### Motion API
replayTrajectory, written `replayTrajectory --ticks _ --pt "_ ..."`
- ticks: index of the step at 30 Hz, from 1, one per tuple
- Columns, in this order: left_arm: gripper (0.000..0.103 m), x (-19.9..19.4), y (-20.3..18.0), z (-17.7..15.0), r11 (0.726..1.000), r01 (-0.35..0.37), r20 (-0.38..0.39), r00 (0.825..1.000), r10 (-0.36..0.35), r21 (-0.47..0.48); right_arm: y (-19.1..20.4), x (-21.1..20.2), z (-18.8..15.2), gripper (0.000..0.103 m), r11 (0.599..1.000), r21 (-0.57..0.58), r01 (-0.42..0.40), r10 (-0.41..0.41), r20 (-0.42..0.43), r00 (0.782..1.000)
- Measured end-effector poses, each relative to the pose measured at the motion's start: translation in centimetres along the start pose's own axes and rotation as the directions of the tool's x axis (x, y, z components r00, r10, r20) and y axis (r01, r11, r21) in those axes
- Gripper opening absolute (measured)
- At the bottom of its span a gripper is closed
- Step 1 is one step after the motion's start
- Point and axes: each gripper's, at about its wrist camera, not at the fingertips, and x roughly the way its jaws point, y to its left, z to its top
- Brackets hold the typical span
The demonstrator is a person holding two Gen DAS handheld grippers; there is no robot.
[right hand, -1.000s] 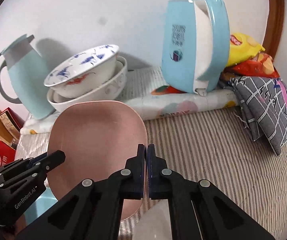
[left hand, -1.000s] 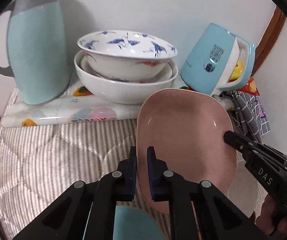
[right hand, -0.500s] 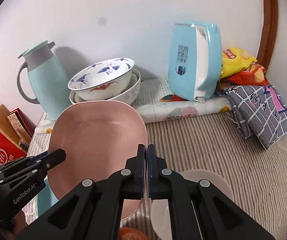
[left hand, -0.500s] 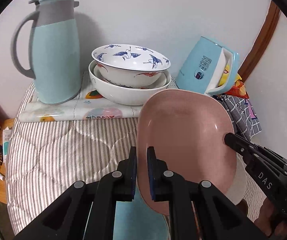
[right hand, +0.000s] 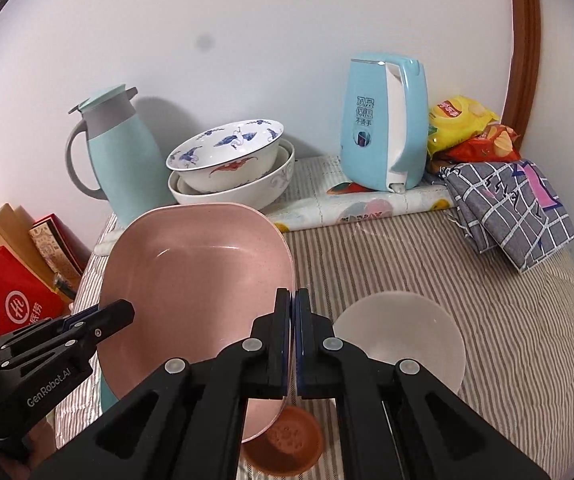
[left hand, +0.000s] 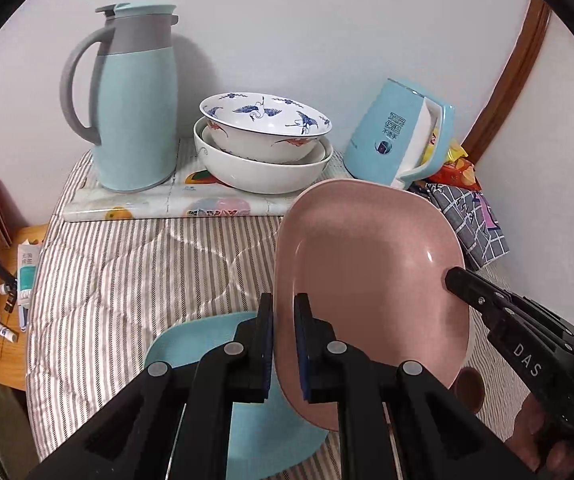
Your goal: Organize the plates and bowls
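Striped bedding covers the work surface, with stacked crane-pattern bowls on a fruit-print mat at the 12 o'clock end, between a teal thermos and a blue kettle. Held clear above the bedding, the pink plate is pinched at opposite rims: the left gripper is clamped on its 9 o'clock edge, the right gripper on its 3 o'clock edge, so neither hand is nearer. Its long axis runs from 6 to 12 o'clock, toward the bowls. Below lie a blue plate, a frosted bowl and a small orange dish. Compared with a second ago, the bowls, thermos and kettle look farther off, and the dishes underneath have come into view.
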Motion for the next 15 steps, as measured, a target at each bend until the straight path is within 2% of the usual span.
replayTrajectory --ticks 15 --pt "0.010 -1.0 3.2 -2.8 0.998 -0.019 -0.020 1.000 0.018 -0.055 2.8 0.1 -2.2 0.002 0.999 -0.036 -0.036 0.035 -0.029 0.999"
